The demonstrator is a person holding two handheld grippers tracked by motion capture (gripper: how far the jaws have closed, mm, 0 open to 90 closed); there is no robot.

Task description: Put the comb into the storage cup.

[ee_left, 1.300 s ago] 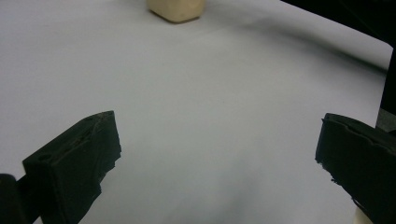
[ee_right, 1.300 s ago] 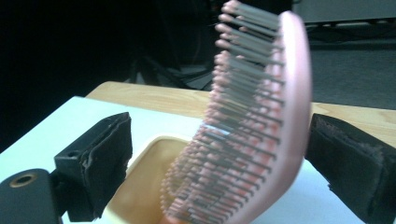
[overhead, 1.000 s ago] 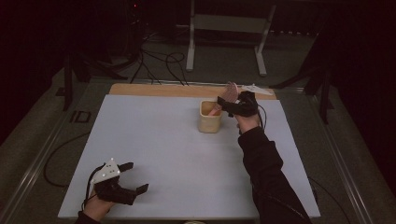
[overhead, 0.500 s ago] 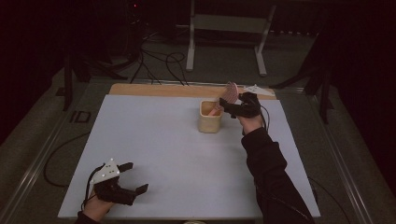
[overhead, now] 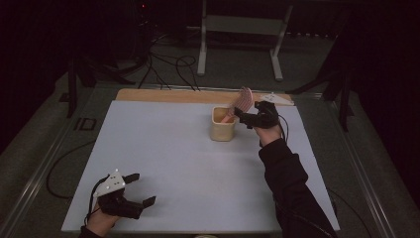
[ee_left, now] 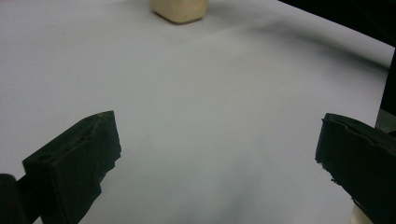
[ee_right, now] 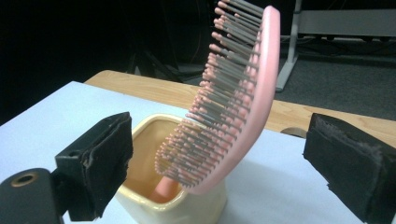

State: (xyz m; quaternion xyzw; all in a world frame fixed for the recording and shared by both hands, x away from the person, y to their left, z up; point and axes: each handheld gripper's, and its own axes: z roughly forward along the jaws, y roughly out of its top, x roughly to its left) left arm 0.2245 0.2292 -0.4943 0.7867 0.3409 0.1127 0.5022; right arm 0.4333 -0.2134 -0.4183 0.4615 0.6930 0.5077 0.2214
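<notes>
A pink hairbrush (overhead: 243, 100) stands handle-down in a cream cup (overhead: 223, 127) at the far middle of the white table, its head leaning out over the rim. In the right gripper view, the hairbrush (ee_right: 243, 93) shows its bristles turned to the left, above the cup (ee_right: 149, 135). My right gripper (overhead: 241, 117) is open just right of the cup, one jaw on either side of the brush head and touching nothing. That gap shows in the right gripper (ee_right: 224, 156) view. My left gripper (overhead: 141, 189) rests open and empty at the near left corner. Beyond the left gripper (ee_left: 210, 158) stands the cup (ee_left: 180, 9).
The white table (overhead: 163, 148) has a wooden strip (overhead: 163, 95) along its far edge. Cables and a metal stand (overhead: 237, 29) lie on the dark floor beyond. A sleeved forearm (overhead: 287, 183) crosses the table's right side.
My right gripper has drawn back slightly to the right and toward the person, away from the cup. The brush stays in the cup. The left gripper has not moved.
</notes>
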